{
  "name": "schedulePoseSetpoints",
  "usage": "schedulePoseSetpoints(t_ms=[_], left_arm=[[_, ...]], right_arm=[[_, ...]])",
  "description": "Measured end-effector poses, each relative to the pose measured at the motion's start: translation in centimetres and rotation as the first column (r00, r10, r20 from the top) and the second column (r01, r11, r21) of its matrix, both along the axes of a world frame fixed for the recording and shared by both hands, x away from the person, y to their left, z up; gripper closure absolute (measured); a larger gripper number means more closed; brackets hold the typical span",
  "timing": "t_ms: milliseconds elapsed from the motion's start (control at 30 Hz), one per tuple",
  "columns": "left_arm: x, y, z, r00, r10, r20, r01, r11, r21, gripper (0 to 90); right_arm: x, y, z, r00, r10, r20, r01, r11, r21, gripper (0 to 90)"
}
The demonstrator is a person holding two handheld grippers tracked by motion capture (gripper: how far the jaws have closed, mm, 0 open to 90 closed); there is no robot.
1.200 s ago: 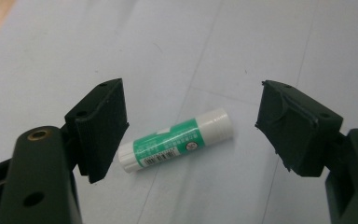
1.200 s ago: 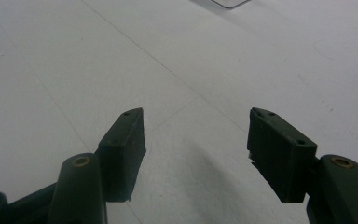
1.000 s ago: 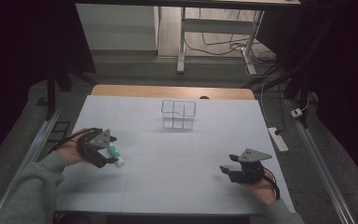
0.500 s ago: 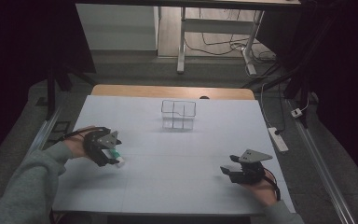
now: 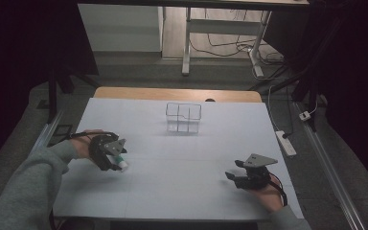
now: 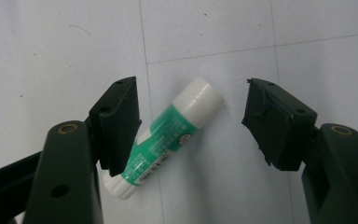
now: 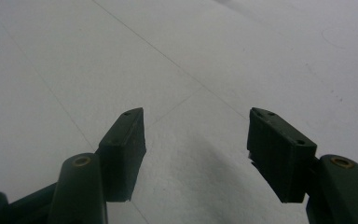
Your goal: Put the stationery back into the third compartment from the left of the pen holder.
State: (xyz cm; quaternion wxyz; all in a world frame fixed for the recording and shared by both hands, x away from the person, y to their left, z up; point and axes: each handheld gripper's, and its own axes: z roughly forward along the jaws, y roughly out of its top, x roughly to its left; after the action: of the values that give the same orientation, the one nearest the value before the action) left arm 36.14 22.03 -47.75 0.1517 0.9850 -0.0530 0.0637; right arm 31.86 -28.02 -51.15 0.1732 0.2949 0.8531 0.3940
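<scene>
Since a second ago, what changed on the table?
The left gripper shifted slightly toward the table's centre over the glue stick and its jaws have just been closing around it; the far pad is not yet touching. The right gripper stayed open and still, and the wire organizer was unmoved.

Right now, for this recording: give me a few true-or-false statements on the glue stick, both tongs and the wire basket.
1. The glue stick lies flat on the table between the left tongs' jaws. True.
2. The left tongs are clamped shut on it. False: they have been closing, but one pad is still clear of it.
3. The right tongs hold a pen. False: open, nothing between them.
4. The wire basket stands at the table's far side. True.
</scene>
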Motion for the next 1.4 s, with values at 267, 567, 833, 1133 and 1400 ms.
schedulePoseSetpoints(t_ms=[267,567,833,1133,1400], left_arm=[[0.7,-0.3,-1.5,0.9991,-0.04,-0.011,0.041,0.9968,0.068,37.8],[0.6,-0.8,-2.3,0.9936,-0.11,0.027,0.106,0.9875,0.117,44.5],[0.7,-1.4,-2.8,0.9816,-0.178,0.07,0.165,0.9733,0.16,56.3],[0.8,-1.1,-2.5,0.9837,-0.155,0.09,0.144,0.9815,0.127,65.0],[1.0,-0.5,-1.3,0.9982,-0.014,0.058,0.014,0.9999,0.008,65.0]], right_arm=[[0.0,0.0,0.0,1.0,-0.001,-0.007,0.001,1.0,0.003,36.1],[0.1,0.1,-0.2,0.9999,0.004,-0.016,-0.004,1.0,0.01,36.1],[0.1,0.2,-0.2,0.9998,0.004,-0.019,-0.004,1.0,0.011,36.1],[0.1,0.2,-0.2,0.9998,0.007,-0.019,-0.006,1.0,0.018,36.1],[0.0,0.1,-0.1,0.9999,0.007,-0.014,-0.007,1.0,0.017,36.1]])
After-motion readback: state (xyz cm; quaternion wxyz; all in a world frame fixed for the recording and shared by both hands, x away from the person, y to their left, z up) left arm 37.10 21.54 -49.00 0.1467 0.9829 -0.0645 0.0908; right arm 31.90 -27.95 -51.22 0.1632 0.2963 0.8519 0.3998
